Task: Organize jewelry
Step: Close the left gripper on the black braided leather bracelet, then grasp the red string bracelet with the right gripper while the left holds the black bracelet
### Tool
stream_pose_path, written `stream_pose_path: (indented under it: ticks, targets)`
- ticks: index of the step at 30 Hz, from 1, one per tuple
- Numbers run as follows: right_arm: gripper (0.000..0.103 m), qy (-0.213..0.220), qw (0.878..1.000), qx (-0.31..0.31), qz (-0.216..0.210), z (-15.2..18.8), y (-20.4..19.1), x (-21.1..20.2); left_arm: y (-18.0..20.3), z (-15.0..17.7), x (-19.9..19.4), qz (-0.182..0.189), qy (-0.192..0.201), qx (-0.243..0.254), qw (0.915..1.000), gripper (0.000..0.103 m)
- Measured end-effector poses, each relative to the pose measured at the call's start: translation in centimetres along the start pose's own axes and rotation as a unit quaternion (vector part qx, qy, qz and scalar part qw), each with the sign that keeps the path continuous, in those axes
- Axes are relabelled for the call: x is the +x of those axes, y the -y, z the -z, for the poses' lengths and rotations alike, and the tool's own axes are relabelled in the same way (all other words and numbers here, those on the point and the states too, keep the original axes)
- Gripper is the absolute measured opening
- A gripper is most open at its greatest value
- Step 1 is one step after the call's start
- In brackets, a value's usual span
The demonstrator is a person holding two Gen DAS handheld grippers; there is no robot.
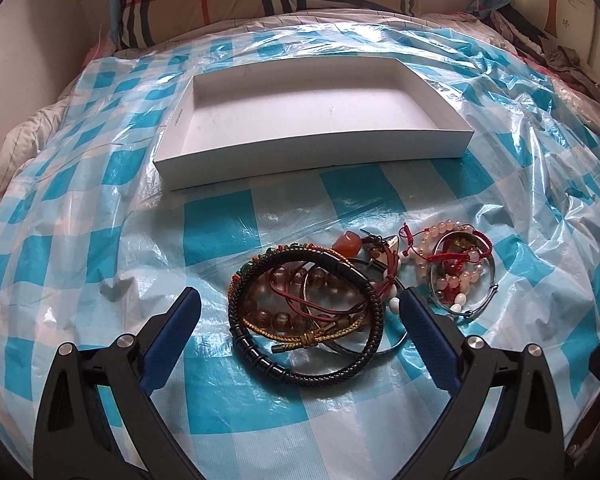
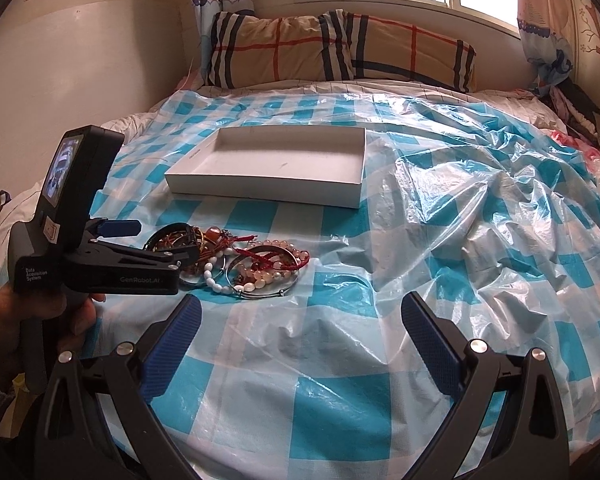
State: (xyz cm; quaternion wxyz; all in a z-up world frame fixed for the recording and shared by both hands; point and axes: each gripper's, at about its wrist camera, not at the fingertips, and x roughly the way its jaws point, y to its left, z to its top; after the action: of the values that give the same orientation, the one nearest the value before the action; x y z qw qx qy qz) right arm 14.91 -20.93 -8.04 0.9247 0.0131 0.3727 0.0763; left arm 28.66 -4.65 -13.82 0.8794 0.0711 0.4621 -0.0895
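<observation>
A pile of bracelets lies on the blue-checked plastic sheet. In the left wrist view a black braided bracelet [image 1: 305,316] lies on top of brown beads and gold cord, with a pink bead bracelet and red cords in a metal bangle [image 1: 458,270] to its right. My left gripper [image 1: 300,302] is open, its jaws on either side of the black bracelet, just above it. An empty white shallow box [image 1: 300,148] sits beyond the pile. In the right wrist view my right gripper [image 2: 300,312] is open and empty, short of the pile [image 2: 240,264], with the left gripper body [image 2: 100,256] at left and the box [image 2: 268,192] beyond.
Plaid pillows [image 2: 340,52] lie at the head of the bed under a window. The wall [image 2: 80,60] is at left. Crumpled plastic sheet [image 2: 480,208] rises at right, with clothes [image 2: 580,116] at the far right.
</observation>
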Motion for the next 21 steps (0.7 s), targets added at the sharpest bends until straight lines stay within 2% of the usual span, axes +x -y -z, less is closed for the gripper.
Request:
stream_pose_path:
  ticks: [5, 6, 7, 10, 14, 21]
  targets:
    - [0.096, -0.002, 1.000, -0.003, -0.002, 0.0, -0.3, 0.2, 0.1, 0.1, 0.4, 0.006, -0.005, 0.003, 1.0000, 0.093]
    - [0.096, -0.001, 1.000, -0.004, -0.002, 0.0, -0.3, 0.1, 0.0, 0.1, 0.6, 0.011, -0.008, 0.002, 0.9999, 0.081]
    - [0.096, -0.002, 1.000, -0.004, -0.002, 0.0, -0.3, 0.1, 0.0, 0.2, 0.7, 0.013, -0.012, -0.001, 0.9998, 0.075]
    - [0.096, -0.001, 1.000, -0.004, -0.002, -0.1, -0.4, 0.1, -0.4, 0.3, 0.5, 0.028, -0.005, -0.009, 0.9996, 0.068]
    - [0.096, 0.000, 1.000, -0.005, -0.002, -0.1, -0.4, 0.1, -1.4, 0.8, -0.5, 0.049, -0.001, -0.027, 0.9984, 0.064]
    - [0.096, -0.001, 1.000, -0.022, -0.004, -0.5, -0.8, 0.4, -3.7, 2.0, -3.6, 0.061, 0.015, -0.062, 0.9961, 0.063]
